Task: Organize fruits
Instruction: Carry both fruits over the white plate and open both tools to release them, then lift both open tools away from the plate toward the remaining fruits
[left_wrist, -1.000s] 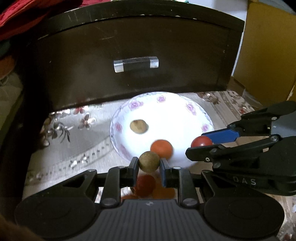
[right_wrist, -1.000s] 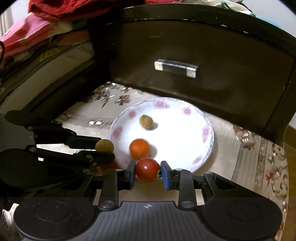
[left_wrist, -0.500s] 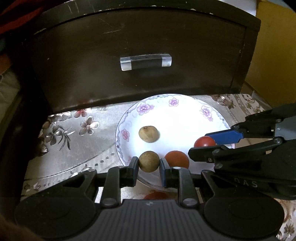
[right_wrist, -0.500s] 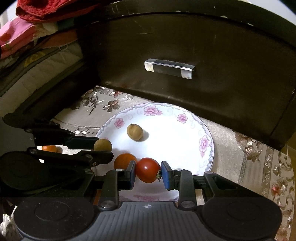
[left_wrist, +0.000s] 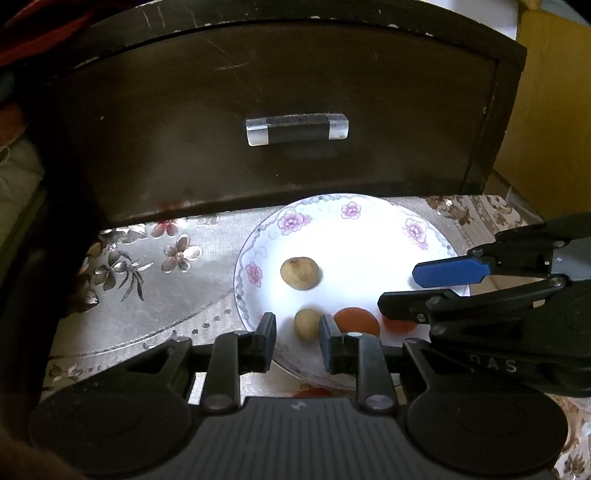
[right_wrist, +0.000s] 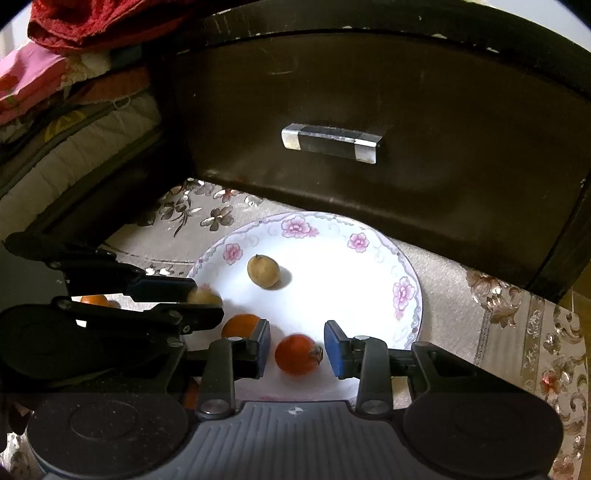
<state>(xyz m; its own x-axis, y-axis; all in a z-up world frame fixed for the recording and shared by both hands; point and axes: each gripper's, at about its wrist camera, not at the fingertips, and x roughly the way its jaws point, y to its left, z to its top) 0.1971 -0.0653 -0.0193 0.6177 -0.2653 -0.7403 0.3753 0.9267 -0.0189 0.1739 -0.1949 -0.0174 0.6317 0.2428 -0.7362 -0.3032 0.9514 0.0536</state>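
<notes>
Both sets of tongs hang over the near rim of the floral plate (left_wrist: 258, 236), which sits on a bench with a flowery cloth (left_wrist: 159, 258). Straight ahead of both, just past the plate's far rim, the dark drawer front (left_wrist: 288, 92) with its clear handle (left_wrist: 297, 129) walls things off. The most bare cloth lies to the left of the left tongs (left_wrist: 297, 328).

The left tongs are spread apart, released, with a small tan fruit (left_wrist: 306, 324) lying on the plate between the tips, not gripped. Another tan fruit (left_wrist: 300, 272) lies further ahead near the plate's middle, and an orange tomato (left_wrist: 355, 320) sits just right of the left tongs.

The right tongs (right_wrist: 297, 349) are released too, with a red tomato (right_wrist: 298, 354) lying loose on the plate between the pads (right_wrist: 332, 349), a gap on each side.

Hard to make out: from the left camera the right tongs cover most of that red tomato, and from the right camera the left tongs half hide their tan fruit. An orange bit (right_wrist: 94, 300) peeks out behind the left tongs, off the plate, and I can't tell what it is.
</notes>
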